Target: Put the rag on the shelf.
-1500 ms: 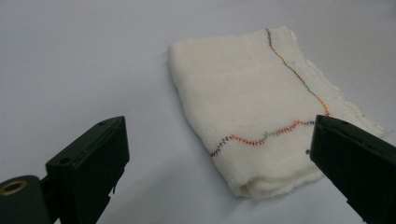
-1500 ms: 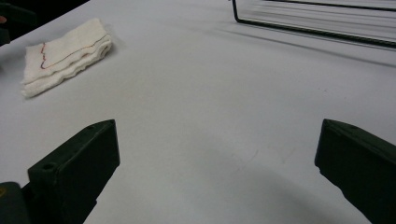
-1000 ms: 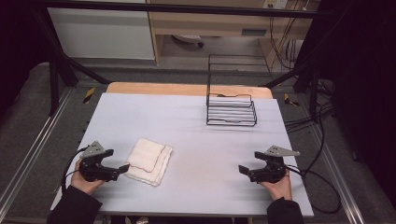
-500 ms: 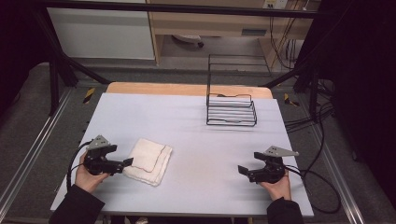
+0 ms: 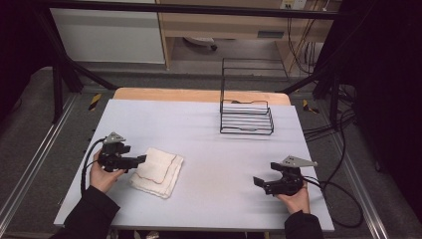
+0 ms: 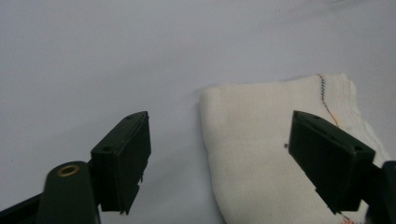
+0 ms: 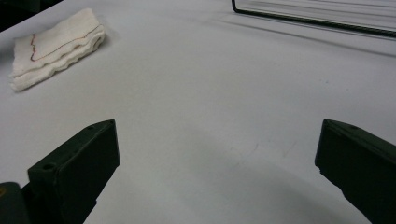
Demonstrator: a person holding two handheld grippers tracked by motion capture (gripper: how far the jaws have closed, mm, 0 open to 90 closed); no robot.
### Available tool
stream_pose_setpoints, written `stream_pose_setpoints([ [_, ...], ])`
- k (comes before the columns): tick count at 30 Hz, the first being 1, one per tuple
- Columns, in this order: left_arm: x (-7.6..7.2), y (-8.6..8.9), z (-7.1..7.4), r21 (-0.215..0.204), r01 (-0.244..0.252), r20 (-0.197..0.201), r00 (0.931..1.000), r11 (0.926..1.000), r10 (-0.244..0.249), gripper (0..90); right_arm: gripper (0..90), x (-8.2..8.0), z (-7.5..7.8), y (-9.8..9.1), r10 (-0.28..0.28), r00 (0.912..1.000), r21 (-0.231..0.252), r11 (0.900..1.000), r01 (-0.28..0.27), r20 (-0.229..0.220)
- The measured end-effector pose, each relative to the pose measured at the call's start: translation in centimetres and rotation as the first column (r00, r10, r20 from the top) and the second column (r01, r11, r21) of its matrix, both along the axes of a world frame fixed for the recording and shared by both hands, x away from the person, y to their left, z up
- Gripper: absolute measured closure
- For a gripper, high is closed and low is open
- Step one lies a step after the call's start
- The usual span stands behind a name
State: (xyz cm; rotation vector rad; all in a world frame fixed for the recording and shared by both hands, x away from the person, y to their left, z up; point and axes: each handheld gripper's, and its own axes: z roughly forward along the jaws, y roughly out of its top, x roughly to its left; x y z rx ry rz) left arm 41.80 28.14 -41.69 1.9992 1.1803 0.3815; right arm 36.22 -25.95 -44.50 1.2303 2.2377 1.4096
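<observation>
A folded cream cloth (image 5: pixel 158 171) with a red stitched line lies on the pale table (image 5: pixel 199 134), left of centre. My left gripper (image 5: pixel 141 160) is open at the cloth's left edge, low over the table. In the left gripper view, one jaw hangs over the cloth (image 6: pixel 261 154) and the other over bare table. My right gripper (image 5: pixel 259 182) rests open near the front right, with nothing between its jaws. The right gripper view has the cloth (image 7: pixel 53 46) far off at the upper left.
A black wire rack (image 5: pixel 246 107) stands at the back right of the table, and its base (image 7: pixel 317 21) crosses the top of the right gripper view. Cables trail off the right side. A wooden strip (image 5: pixel 164 94) runs along the far edge.
My left gripper has moved forward and right, from the front left corner to the cloth's left edge. The right gripper has barely moved.
</observation>
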Motion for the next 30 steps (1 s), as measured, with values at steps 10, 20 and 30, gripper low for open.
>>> stream_pose_setpoints([
  [10,2.4,-1.7,-1.3,0.019,-0.022,-0.032,0.9992,0.9996,0.023,37.2,0.5,0.1,-0.1,0.1,0.001,1.0000,-0.008,1.0000,-0.001,-0.004],
  [20,3.3,-2.3,-2.5,0.017,-0.018,-0.070,0.9973,0.9997,0.019,56.2,0.5,0.2,0.2,1.4,0.018,0.9998,-0.019,0.9997,-0.018,-0.011],
  [30,3.4,-2.5,-2.8,0.000,-0.007,-0.073,0.9973,1.0000,0.007,70.4,0.5,0.8,1.0,5.4,0.048,0.9988,-0.036,0.9982,-0.048,-0.014],
])
